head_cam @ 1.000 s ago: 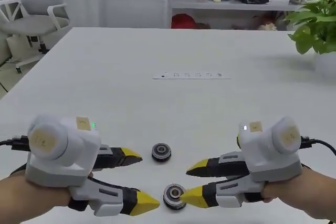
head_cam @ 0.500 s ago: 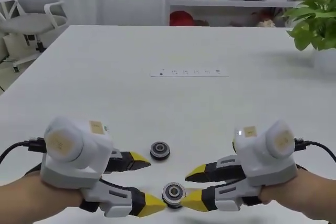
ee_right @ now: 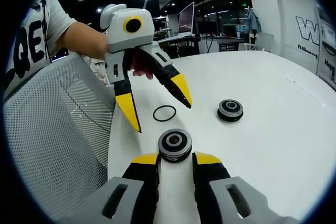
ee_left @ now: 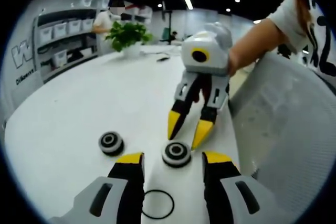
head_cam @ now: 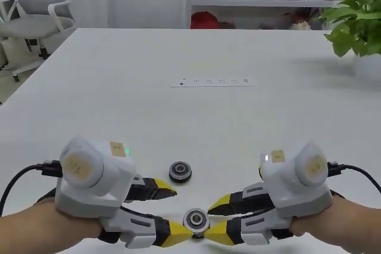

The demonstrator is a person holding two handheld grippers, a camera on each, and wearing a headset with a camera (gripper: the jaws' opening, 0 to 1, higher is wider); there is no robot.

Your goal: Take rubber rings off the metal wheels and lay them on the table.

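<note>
- View from the head: near wheel (head_cam: 196,220) lies flat, bore up, at the table's (head_cam: 190,57) front edge. It sits between one jaw tip of the left gripper (head_cam: 177,212) and one of the right gripper (head_cam: 210,221). Second wheel (head_cam: 180,171) lies flat just beyond.
- Left gripper view: left jaws wide apart, empty, with the loose rubber ring (ee_left: 158,203) flat between them.
- Right gripper view: right jaws partly spread, tips flanking the near wheel; contact unclear.

Both mine match: left gripper (head_cam: 181,212) and right gripper (head_cam: 208,222) have chunky white-and-grey housings and black jaws with yellow ends. There's a black cable (head_cam: 18,178) out the back of each. I'm wearing a white tee sleeve (ee_right: 39,22) with black lettering.
</note>
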